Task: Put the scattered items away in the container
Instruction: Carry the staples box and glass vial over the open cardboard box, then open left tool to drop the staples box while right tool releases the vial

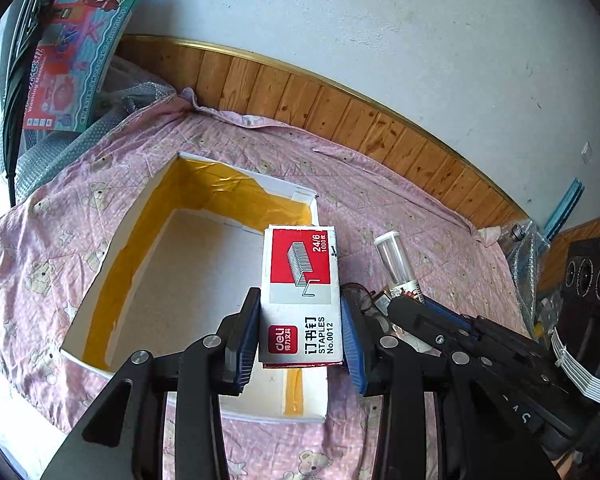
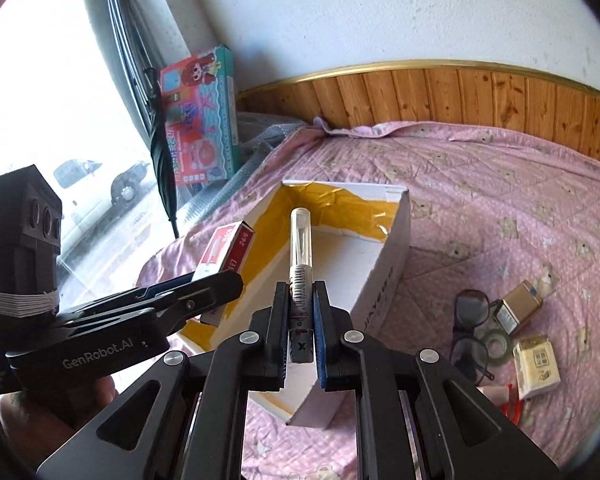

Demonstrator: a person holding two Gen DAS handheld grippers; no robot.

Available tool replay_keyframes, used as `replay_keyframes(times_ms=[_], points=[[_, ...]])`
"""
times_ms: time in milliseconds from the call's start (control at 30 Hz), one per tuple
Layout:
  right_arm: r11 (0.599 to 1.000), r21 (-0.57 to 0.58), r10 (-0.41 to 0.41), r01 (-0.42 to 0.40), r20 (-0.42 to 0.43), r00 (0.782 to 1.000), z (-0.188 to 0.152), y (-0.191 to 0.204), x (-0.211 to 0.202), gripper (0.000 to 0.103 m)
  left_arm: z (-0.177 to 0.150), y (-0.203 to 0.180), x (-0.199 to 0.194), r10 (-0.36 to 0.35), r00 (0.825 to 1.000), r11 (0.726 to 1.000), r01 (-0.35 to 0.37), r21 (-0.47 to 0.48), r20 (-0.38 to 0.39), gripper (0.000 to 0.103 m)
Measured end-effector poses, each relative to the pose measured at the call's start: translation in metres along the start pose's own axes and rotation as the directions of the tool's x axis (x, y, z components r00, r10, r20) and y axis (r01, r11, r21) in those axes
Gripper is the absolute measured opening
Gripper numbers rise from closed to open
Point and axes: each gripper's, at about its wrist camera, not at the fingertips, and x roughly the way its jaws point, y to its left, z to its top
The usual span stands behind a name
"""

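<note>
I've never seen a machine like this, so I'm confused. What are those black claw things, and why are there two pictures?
They are grabbing tools, one in each of a person's hands, not a robot. Each has a small camera looking out along its two fingers, so each picture comes from one tool.

The left claw is squeezed shut on a red and white staples box, held over an open white cardboard box lined with yellow tape. The right claw is shut on a thin clear tube with a barcode label, also pointed at that box.

Everything sits on a pink bedcover with little bears. Beside the box lie things not yet tidied: glasses, a roll of tape and some small packets.
</note>
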Motion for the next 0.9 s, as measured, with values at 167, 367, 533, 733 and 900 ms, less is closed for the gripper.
replay_keyframes(times_ms=[167, 367, 533, 733, 900], points=[[1.000, -0.020, 0.008, -0.009, -0.024, 1.000, 0.005, 0.010, 0.025, 0.012, 0.005, 0.026, 0.017, 0.062, 0.998, 0.997, -0.063, -0.034, -0.029, 0.039], [0.999, -0.051, 0.010, -0.015, -0.097, 0.995, -0.002, 0.021, 0.059, 0.012, 0.001, 0.050, 0.039, 0.119, 0.989, 0.991, -0.123, -0.044, -0.092, 0.039], [0.997, -0.071, 0.000, -0.010, -0.136, 0.991, -0.006, 0.026, 0.078, 0.012, 0.000, 0.060, 0.051, 0.157, 0.979, 0.986, -0.163, -0.034, -0.128, 0.039], [0.999, -0.046, 0.012, -0.020, -0.178, 0.984, -0.008, 0.022, 0.094, 0.012, 0.003, 0.067, 0.067, 0.175, 0.969, 0.984, -0.179, -0.009, -0.177, 0.039], [1.000, -0.009, 0.027, -0.030, -0.219, 0.975, -0.008, 0.016, 0.108, 0.012, 0.004, 0.073, 0.082, 0.184, 0.961, 0.982, -0.190, -0.007, -0.208, 0.039]])
